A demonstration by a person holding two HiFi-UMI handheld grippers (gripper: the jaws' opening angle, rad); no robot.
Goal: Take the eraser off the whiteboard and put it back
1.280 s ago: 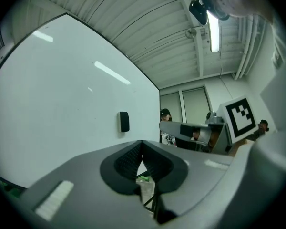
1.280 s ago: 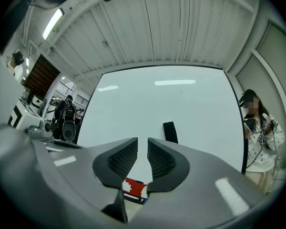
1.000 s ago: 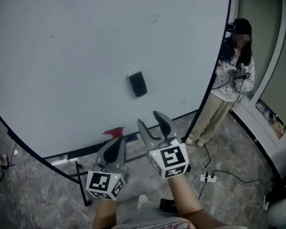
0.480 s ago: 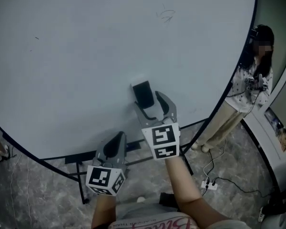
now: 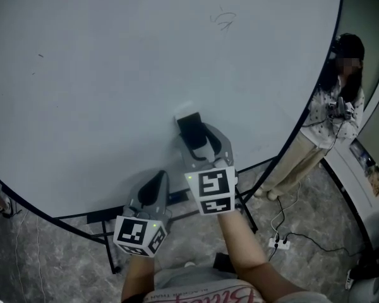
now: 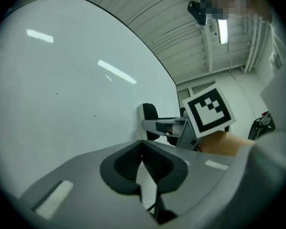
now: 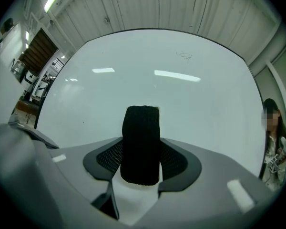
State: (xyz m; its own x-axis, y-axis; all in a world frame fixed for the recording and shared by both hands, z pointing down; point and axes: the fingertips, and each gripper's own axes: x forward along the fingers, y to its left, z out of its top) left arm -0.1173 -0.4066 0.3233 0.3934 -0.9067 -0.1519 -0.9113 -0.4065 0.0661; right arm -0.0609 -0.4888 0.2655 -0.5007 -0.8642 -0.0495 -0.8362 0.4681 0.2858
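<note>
A black eraser (image 5: 188,125) sticks to the whiteboard (image 5: 114,74) near its lower edge. My right gripper (image 5: 198,135) reaches level to the board with its jaws closing on that eraser. In the right gripper view the eraser (image 7: 140,128) stands upright between the pads (image 7: 107,160), which lie against its two sides. My left gripper (image 5: 156,180) hangs lower and to the left, short of the board, shut with nothing in it. From the left gripper view, the eraser (image 6: 150,112) and the right gripper's finger show beyond the left gripper (image 6: 144,150).
A person (image 5: 331,106) stands by the board's right edge. The board's dark stand (image 5: 107,248) is below my grippers. A white power strip (image 5: 279,243) with cables lies on the grey floor to the right. A small scribble (image 5: 224,19) marks the board's top.
Both grippers moved forward toward the board. The right gripper went from well below the eraser to straddling it, and its jaws have closed in on its sides.
</note>
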